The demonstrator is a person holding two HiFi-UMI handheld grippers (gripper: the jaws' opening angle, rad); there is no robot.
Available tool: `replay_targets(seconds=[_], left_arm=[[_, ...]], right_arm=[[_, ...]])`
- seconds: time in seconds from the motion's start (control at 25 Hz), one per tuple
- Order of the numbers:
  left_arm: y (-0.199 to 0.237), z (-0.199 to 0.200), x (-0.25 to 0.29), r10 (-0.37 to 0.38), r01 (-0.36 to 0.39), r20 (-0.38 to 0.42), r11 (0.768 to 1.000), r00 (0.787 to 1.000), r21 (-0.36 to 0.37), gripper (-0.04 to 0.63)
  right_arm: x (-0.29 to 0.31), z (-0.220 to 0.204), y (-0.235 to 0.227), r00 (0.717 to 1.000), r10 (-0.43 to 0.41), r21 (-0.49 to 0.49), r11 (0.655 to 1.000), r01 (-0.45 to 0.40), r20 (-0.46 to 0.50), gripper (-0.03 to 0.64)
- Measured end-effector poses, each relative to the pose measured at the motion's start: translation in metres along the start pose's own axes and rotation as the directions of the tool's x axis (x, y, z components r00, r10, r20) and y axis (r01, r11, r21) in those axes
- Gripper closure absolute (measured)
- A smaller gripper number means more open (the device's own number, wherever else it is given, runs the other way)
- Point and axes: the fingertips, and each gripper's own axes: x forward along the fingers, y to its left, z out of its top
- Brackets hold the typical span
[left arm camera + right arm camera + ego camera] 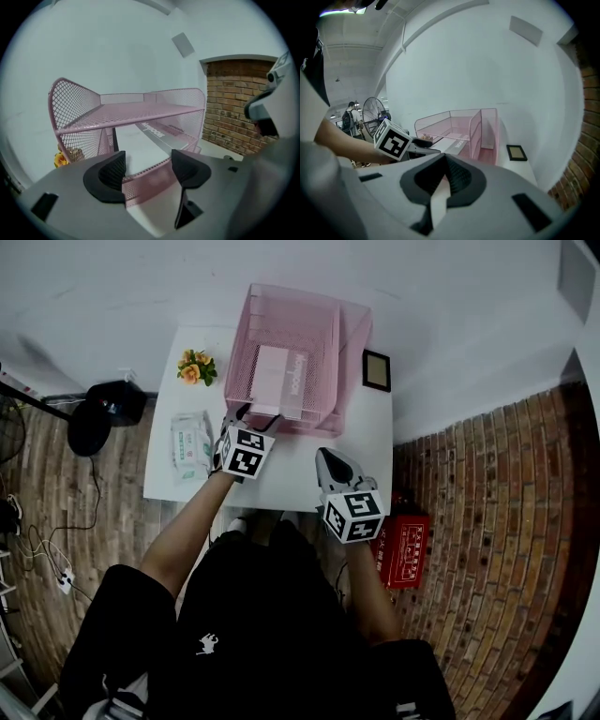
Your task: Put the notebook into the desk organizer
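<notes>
The notebook, pale with a grey printed spine, lies flat in the lower tier of the pink mesh desk organizer at the back of the white table. My left gripper stands open at the organizer's front edge. In the left gripper view its pads straddle the front rim of the organizer without pressing anything, and the notebook rests beyond them. My right gripper hovers over the table's front right, shut and empty. Its jaws meet, with the organizer ahead.
A small yellow flower pot and a pack of wipes sit on the table's left side. A small framed picture stands right of the organizer. A red box lies on the floor at the right, a black fan at the left.
</notes>
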Motion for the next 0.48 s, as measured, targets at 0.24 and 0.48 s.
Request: replay_targets(seconds=[0.24, 0.48], left_arm=[[-0.008, 0.003, -0.021, -0.031, 0.029, 0.031, 0.997, 0.999, 0.066, 0.325], [-0.016, 0.005, -0.057, -0.064, 0.057, 0.096, 0.995, 0.993, 0.081, 0.478]], right_arm=[[-0.019, 0.004, 0.014, 0.998, -0.047, 0.019, 0.999, 0.046, 0.033, 0.615], [-0.049, 0.013, 0.031, 0.985, -0.115, 0.104, 0.989, 0.102, 0.131, 0.615]])
